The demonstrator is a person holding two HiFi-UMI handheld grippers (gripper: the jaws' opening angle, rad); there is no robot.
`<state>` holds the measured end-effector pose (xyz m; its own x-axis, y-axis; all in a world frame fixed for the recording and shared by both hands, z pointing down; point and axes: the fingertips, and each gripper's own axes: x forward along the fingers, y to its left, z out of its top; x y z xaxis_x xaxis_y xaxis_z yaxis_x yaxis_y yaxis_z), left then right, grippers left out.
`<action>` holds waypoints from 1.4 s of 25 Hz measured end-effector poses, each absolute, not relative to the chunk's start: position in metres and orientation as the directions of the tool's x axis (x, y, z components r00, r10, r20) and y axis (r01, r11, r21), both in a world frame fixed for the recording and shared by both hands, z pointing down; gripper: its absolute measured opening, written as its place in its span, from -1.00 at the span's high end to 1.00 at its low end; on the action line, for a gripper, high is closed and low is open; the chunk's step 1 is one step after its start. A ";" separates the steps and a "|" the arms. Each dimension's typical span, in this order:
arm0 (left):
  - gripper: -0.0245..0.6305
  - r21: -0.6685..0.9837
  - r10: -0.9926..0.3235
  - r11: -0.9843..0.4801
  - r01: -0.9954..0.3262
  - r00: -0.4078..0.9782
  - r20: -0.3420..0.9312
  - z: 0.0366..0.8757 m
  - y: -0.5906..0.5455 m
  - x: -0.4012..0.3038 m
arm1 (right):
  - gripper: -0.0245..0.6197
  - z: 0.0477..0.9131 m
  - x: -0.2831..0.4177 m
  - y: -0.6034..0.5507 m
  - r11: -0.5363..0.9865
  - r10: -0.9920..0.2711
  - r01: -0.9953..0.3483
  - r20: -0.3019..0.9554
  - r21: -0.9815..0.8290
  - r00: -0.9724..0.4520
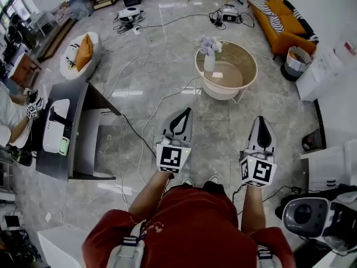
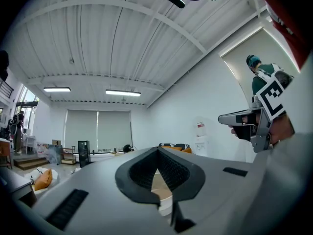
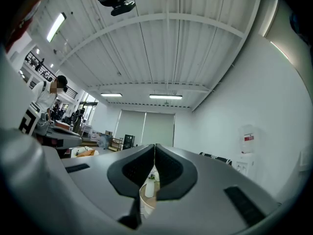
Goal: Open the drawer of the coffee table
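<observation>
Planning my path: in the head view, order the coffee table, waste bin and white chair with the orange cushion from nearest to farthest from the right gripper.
1. Coffee table, ahead and slightly left of the right gripper.
2. Waste bin, farther ahead on the right, beside the sofa.
3. White chair, far left across the floor.

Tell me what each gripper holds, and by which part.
Nothing is held. The left gripper and the right gripper are both shut with nothing between the jaws, in the air short of the coffee table.
</observation>
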<state>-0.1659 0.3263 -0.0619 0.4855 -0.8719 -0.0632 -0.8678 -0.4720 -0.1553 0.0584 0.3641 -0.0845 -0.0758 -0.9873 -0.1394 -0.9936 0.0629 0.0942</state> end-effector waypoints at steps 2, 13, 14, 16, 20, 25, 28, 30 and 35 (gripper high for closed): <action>0.90 -0.162 -0.861 -0.490 -0.857 0.505 -0.065 -0.062 0.331 -0.166 | 0.85 -0.082 0.053 0.371 0.058 -0.988 -0.994 -0.137 0.090 -0.070; 0.90 -0.174 -0.822 -0.549 -0.818 0.566 -0.065 -0.054 0.333 -0.150 | 0.85 -0.066 0.056 0.374 0.007 -0.993 -0.999 -0.120 0.037 -0.011; 0.90 -0.171 -0.822 -0.550 -0.818 0.566 -0.066 -0.054 0.328 -0.149 | 0.85 -0.066 0.056 0.369 0.008 -0.993 -0.999 -0.121 0.038 -0.013; 0.90 -0.165 -0.822 -0.551 -0.818 0.566 -0.062 -0.052 0.315 -0.147 | 0.85 -0.065 0.057 0.355 0.013 -0.993 -0.999 -0.119 0.036 -0.017; 0.90 -0.173 -0.820 -0.554 -0.814 0.570 -0.054 -0.051 0.282 -0.134 | 0.85 -0.056 0.067 0.317 0.017 -0.994 -0.999 -0.103 0.030 -0.020; 0.90 -0.183 -0.829 -0.537 -0.824 0.556 -0.069 -0.046 0.224 -0.111 | 0.85 -0.040 0.093 0.259 0.031 -0.995 -0.999 -0.099 0.022 -0.033; 0.90 -0.161 -0.842 -0.524 -0.836 0.537 -0.049 -0.038 0.179 -0.091 | 0.85 -0.031 0.118 0.214 0.032 -0.995 -0.999 -0.090 0.017 -0.034; 0.90 -0.170 -0.847 -0.517 -0.839 0.530 -0.039 -0.033 0.148 -0.074 | 0.85 -0.029 0.137 0.183 0.035 -0.996 -0.999 -0.085 0.012 -0.036; 0.90 -0.146 -0.868 -0.494 -0.857 0.497 0.016 -0.027 0.086 -0.029 | 0.85 -0.025 0.183 0.113 0.063 -0.996 -0.998 -0.069 0.021 -0.065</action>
<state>-0.0286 0.0865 -0.0269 0.4971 -0.8676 0.0159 -0.8572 -0.4939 -0.1458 0.1826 0.1126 -0.0249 -0.0646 -0.9955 -0.0689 -0.9978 0.0632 0.0214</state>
